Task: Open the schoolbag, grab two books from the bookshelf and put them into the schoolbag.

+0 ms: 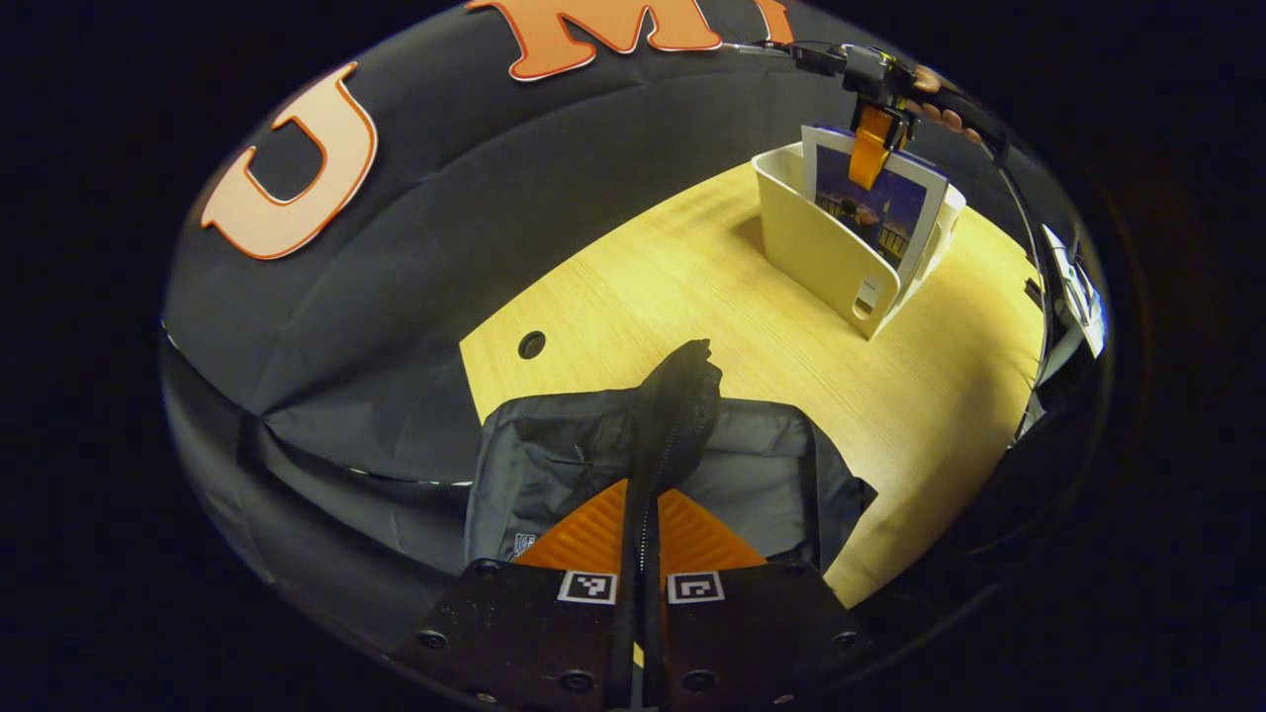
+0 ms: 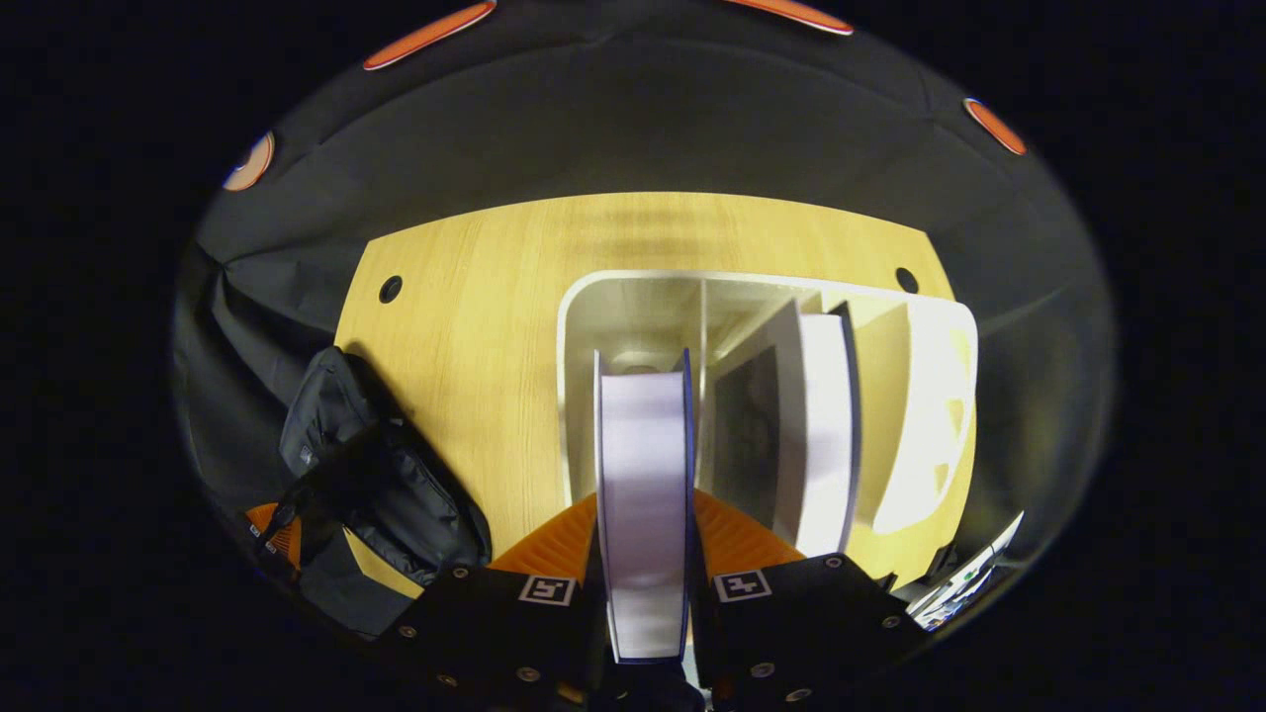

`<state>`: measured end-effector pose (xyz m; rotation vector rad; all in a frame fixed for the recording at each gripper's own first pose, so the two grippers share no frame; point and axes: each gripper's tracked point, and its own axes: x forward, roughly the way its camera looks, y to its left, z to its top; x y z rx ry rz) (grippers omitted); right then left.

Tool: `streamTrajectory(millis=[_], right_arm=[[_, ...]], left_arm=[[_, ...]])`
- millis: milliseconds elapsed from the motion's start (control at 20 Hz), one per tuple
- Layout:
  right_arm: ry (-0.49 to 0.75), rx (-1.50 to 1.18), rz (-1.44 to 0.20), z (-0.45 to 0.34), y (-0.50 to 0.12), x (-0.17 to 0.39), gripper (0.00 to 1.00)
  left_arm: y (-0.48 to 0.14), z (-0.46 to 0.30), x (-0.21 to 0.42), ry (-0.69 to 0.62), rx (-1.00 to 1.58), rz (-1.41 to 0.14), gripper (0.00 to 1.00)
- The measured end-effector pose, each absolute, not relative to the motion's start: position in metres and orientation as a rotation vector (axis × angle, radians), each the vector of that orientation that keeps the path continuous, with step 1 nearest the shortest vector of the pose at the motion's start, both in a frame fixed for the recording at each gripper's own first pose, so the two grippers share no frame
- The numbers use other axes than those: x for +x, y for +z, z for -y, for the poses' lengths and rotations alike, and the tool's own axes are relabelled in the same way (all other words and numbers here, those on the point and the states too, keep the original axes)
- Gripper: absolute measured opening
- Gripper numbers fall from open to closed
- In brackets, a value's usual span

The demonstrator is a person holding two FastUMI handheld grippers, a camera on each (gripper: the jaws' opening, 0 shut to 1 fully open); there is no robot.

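In the left gripper view my left gripper is shut on a raised fold of the black schoolbag along its zip, and the bag lies on the wooden table. Farther off stands the cream bookshelf. Above it my right gripper is shut on the top edge of a blue-covered book that stands in the shelf. In the right gripper view that book sits edge-on between the right gripper fingers, over the bookshelf. A second book stands in the neighbouring compartment. The schoolbag lies at the left.
The table has round cable holes. Black cloth walls close in the table at the back and left. A pale device sits past the table's right edge. Bare wood lies between bag and shelf.
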<state>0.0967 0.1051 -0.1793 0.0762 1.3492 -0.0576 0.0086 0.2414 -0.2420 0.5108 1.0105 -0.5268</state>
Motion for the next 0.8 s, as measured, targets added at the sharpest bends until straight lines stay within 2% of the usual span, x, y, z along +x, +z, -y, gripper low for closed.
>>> streamTrajectory(millis=[450,800], right_arm=[[-0.197,0.195,-1.252,-0.104,-0.122,0.004,0.37],[-0.221,0.316,-1.193,-0.136,-0.11,-0.061,0.35]], left_arm=[[-0.24,-0.251,0.004,-0.684,0.499,-0.949,0.05],[-0.24,-0.257,0.001,-0.759,0.47,-0.924,0.05]])
